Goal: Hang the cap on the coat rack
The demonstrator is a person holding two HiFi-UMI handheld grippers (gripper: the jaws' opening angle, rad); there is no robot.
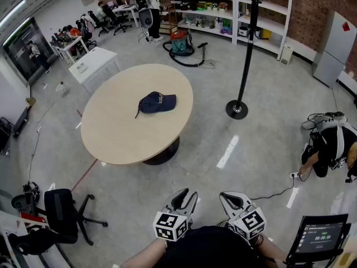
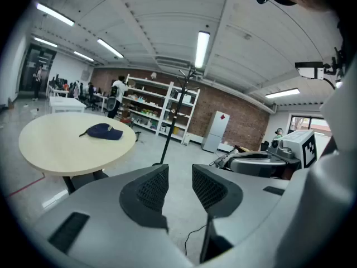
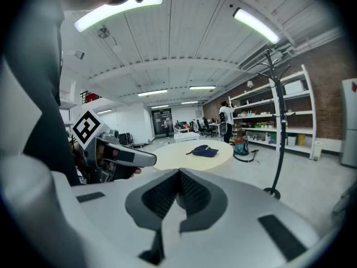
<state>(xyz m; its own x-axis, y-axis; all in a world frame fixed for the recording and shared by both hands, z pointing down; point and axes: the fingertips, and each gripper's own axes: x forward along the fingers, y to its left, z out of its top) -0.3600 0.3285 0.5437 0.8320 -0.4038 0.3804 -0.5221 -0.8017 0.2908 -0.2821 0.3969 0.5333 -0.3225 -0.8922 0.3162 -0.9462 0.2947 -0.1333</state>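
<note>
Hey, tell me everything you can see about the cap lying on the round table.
The cap is a dark navy baseball cap, seemingly soft fabric, with a small pale mark on top. It lies crown up, slightly slumped, near the middle of the round, pale wood-look table. Its brim points roughly toward the coat rack, and a thin strap trails from the opposite end. Only the tabletop touches it.

Round beige table [image 1: 122, 133], dark blue cap [image 1: 158, 102] near its middle
</note>
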